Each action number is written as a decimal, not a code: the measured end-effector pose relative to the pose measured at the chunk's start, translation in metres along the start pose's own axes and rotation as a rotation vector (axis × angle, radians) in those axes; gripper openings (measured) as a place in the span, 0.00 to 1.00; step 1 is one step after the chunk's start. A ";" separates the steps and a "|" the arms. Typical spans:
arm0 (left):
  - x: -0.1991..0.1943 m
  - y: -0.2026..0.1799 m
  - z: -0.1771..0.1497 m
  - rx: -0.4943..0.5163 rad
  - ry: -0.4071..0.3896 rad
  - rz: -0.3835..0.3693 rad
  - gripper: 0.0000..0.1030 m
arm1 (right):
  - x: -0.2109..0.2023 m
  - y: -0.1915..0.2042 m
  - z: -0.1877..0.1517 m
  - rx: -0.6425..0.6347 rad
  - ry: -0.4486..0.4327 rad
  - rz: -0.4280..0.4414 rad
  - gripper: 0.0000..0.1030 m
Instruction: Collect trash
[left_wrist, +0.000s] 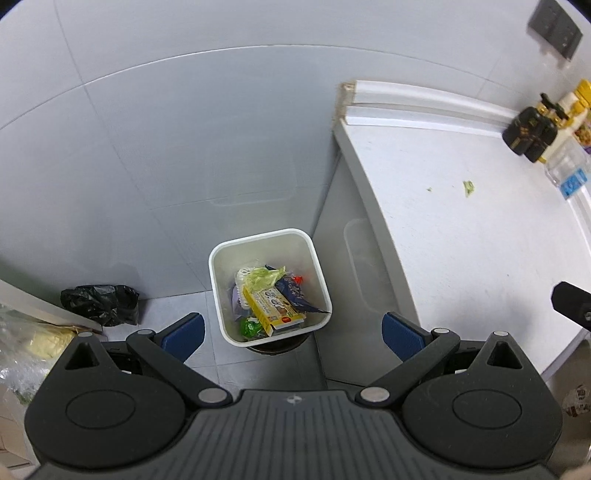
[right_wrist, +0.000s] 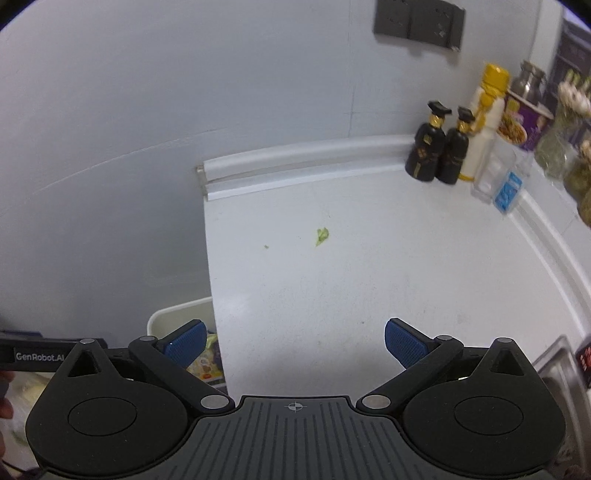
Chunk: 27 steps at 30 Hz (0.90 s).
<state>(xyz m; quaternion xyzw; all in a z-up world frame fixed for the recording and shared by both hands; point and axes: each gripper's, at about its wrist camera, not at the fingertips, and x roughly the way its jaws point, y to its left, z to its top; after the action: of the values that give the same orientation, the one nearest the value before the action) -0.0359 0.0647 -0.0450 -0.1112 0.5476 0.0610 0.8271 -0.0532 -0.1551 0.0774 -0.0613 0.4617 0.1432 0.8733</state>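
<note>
The left gripper (left_wrist: 293, 330) is hovering wide apart and empty above a white bin (left_wrist: 218, 288) standing on the floor beside the counter (left_wrist: 461, 258). The bin is already holding wrappers, a lettuce leaf and a yellow box (left_wrist: 275, 308) (its long side running from upper left to lower right). The right gripper (right_wrist: 293, 341) is also spread and holding nothing over the counter. One green scrap (right_wrist: 322, 236) is lying there, standing roughly upright in view, so a little seems left.
</note>
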 end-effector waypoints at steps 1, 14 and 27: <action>-0.001 -0.002 -0.001 0.006 0.001 0.002 0.99 | -0.002 0.004 0.000 -0.025 -0.005 -0.011 1.00; -0.004 -0.006 -0.003 0.008 0.003 0.021 0.99 | -0.001 0.020 -0.001 -0.095 0.011 0.034 1.00; -0.004 -0.007 -0.003 0.010 0.015 0.036 0.99 | 0.003 0.020 -0.004 -0.094 0.042 0.051 1.00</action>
<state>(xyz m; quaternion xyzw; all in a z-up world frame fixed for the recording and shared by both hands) -0.0379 0.0570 -0.0416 -0.0977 0.5561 0.0722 0.8222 -0.0606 -0.1367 0.0731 -0.0934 0.4741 0.1858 0.8556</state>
